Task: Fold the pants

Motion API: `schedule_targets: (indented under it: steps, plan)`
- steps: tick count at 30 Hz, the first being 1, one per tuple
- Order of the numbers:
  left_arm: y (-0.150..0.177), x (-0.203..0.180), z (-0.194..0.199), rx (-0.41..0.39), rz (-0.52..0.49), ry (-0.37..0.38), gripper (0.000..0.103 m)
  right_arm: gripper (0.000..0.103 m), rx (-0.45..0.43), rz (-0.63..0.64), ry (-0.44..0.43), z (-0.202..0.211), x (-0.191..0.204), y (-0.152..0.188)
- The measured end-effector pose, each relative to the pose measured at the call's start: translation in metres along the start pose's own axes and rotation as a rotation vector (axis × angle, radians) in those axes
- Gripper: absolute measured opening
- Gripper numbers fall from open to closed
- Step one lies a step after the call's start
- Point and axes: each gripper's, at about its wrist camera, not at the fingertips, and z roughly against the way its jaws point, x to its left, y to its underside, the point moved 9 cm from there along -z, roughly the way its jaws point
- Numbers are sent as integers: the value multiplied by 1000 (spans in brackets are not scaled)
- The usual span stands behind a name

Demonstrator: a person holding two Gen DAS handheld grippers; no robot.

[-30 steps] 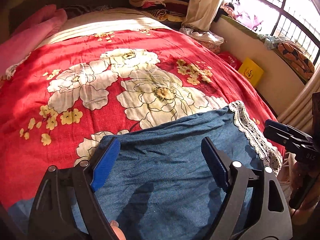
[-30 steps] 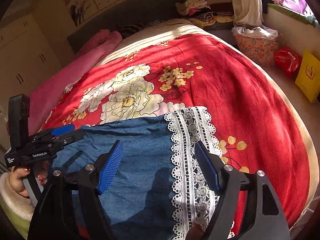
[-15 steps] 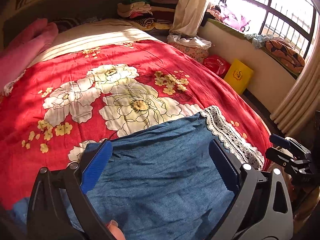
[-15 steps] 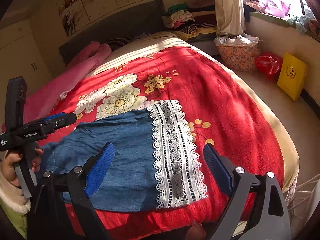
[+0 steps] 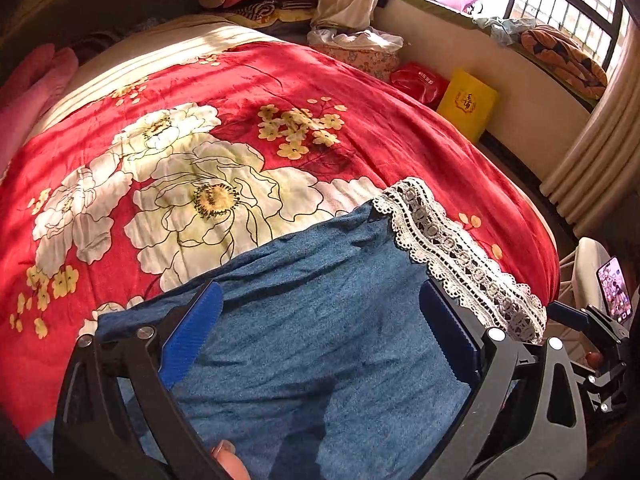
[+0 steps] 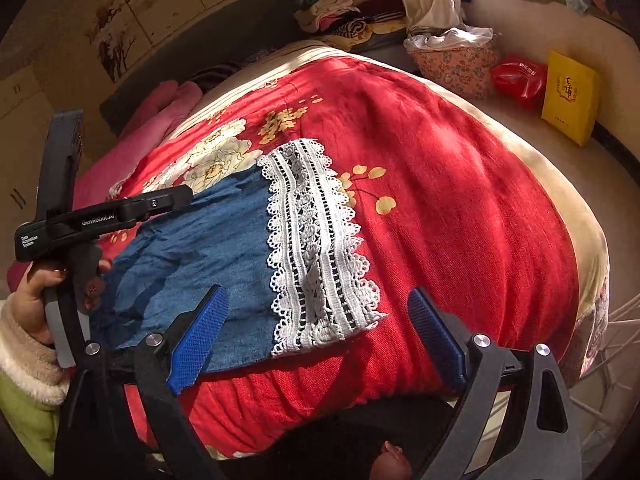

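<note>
Black hand-held gripper frame with blue textured finger pads, silver screws at the joints, white lettering on the left hand-held gripper, bare hand, green sleeve with cream fleece cuff

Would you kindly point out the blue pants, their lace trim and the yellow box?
blue pants (image 6: 208, 248): right wrist view, on the denim panel.
lace trim (image 6: 316, 248): right wrist view, mid-band of the white lace.
yellow box (image 6: 570, 96): right wrist view, on its front face.
</note>
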Motion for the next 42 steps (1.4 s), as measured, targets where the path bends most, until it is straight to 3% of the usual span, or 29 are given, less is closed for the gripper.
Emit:
schedule_targets:
  steps: [3, 10, 12, 15, 17, 21, 22, 24, 26, 27, 29, 34, 42]
  plan:
    - [-9, -2, -12, 11, -25, -10, 92, 91, 14, -34, -21, -3, -4, 5]
    - [-28, -17, -39, 31, -57, 42, 92, 90, 71, -88, -87, -21, 0, 18]
    - [-31, -19, -47, 46, -54, 66, 90, 81, 69, -88, -95, -23, 5, 20]
    - [-31, -22, -58, 74, -54, 108, 76, 67, 58, -98, -103, -20, 7, 19]
    - [-29, -22, -63, 97, -49, 145, 70, 66, 51, -150, -144, -17, 2, 17]
    - [-25, -23, -73, 133, -54, 182, 60, 39, 57, -217, -202, -23, 0, 16]
    - [-25, -25, -74, 134, -56, 191, 56, 38, 68, -227, -228, -26, 3, 17]
    - [-26, -28, -75, 137, -63, 203, 46, 30, 65, -230, -246, -31, 9, 17]
    - [-26, -30, -76, 142, -71, 211, 25, 26, 51, -238, -254, -31, 11, 15]
    - [-26, -33, -76, 144, -81, 217, 22, 25, 40, -242, -264, -29, 12, 13]
    - [-25, -36, -74, 145, -92, 232, 13, 25, 20, -211, -250, -25, 18, 8]
    - [-33, -23, -59, 105, -3, 323, 7, 25, -44, -92, -237, -7, 45, -4]
    - [-34, 32, 9, -53, 168, 443, 6, 24, -96, 171, -261, 10, 121, -4]
